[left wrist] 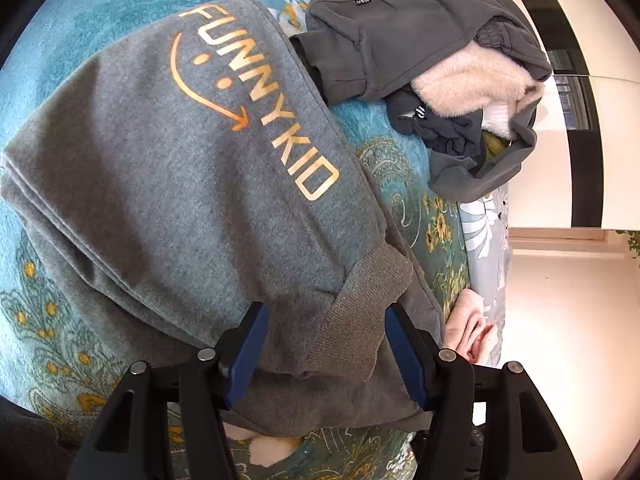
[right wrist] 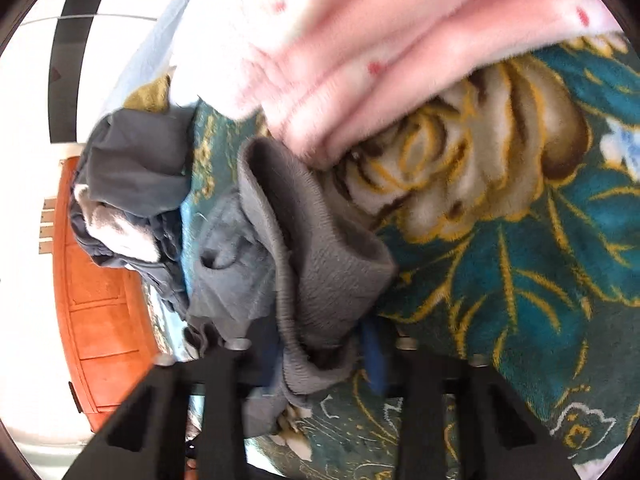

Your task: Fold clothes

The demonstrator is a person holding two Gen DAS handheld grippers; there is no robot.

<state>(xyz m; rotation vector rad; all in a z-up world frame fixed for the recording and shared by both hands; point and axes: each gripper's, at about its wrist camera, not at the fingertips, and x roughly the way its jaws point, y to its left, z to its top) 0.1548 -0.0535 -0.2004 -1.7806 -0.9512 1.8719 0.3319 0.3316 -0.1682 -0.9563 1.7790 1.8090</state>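
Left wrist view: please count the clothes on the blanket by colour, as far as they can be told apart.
Grey with gold print: 1, the FUNNY KID garment
Dark grey: 1, the fleece piece
Cream: 1, the fluffy piece
Navy: 1, the crumpled piece
Pink: 1, the soft piece
Total: 5; the heap may hide more.

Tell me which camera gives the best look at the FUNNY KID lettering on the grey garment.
The left wrist view. The orange FUNNY KID lettering reads whole there, with its smiley, across the flat grey garment. The right wrist view is blurred and shows only a bunched ribbed grey cuff; no lettering.
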